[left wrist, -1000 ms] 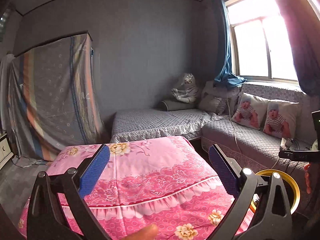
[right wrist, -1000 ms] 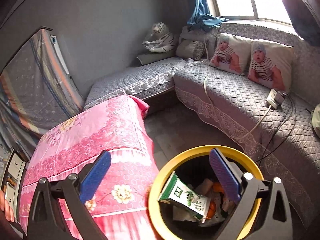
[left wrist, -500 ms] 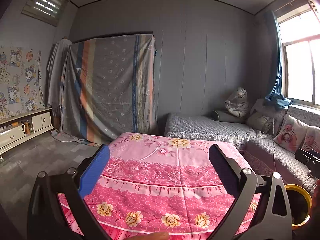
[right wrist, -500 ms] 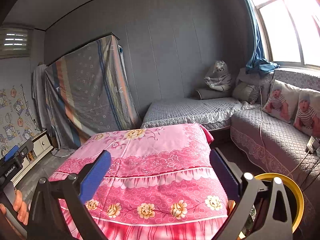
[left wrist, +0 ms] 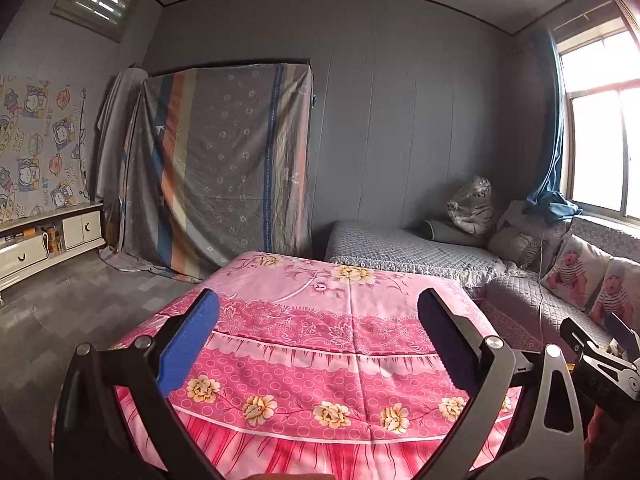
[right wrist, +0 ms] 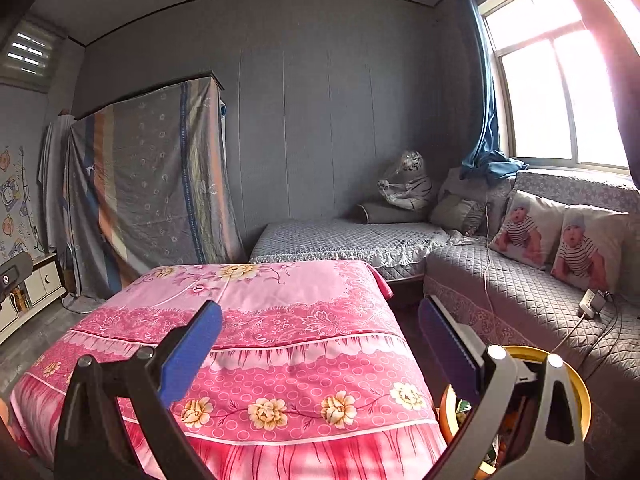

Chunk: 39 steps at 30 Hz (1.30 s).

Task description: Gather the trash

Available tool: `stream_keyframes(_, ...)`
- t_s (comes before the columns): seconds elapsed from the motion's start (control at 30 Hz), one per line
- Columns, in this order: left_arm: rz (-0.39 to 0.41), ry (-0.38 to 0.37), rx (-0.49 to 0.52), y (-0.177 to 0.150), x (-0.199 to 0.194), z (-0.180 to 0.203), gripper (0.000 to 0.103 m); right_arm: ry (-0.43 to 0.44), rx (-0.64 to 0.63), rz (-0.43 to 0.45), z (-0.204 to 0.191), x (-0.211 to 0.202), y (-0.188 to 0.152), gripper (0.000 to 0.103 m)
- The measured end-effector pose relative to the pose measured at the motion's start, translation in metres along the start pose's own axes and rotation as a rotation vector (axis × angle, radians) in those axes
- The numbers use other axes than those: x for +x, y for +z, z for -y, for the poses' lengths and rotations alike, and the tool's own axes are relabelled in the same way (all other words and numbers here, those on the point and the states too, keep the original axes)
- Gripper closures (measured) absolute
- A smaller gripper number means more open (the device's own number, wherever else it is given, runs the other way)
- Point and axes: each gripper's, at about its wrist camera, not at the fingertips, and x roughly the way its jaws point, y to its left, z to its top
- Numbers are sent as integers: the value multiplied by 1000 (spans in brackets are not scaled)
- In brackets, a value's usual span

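Observation:
My left gripper (left wrist: 318, 338) is open and empty, held above the near edge of the table with the pink floral cloth (left wrist: 336, 312). My right gripper (right wrist: 320, 340) is open and empty too, over the same table's (right wrist: 280, 312) right part. The yellow-rimmed trash bin (right wrist: 576, 384) stands on the floor at the lower right of the right wrist view, mostly hidden behind my right finger; bits of trash show inside. No loose trash shows on the cloth. The right gripper also shows at the right edge of the left wrist view (left wrist: 600, 356).
A grey quilted corner sofa (right wrist: 520, 296) with baby-print pillows (right wrist: 560, 236) runs along the right wall under the window. A power strip and cables (right wrist: 592, 304) lie on it. A cloth-covered wardrobe (left wrist: 224, 168) stands at the back left, a low white cabinet (left wrist: 40, 240) at far left.
Both grippers have swung up and left from the bin toward the table. The right view a second ago looked down into the bin; now it faces the room. Both stayed open.

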Motion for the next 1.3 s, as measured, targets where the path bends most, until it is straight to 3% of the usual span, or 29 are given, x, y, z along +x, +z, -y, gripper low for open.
stream_keyframes(1.3, -9, 0, 10, -9, 6, 5, 8, -12, -16, -15, -8, 4, -6, 8)
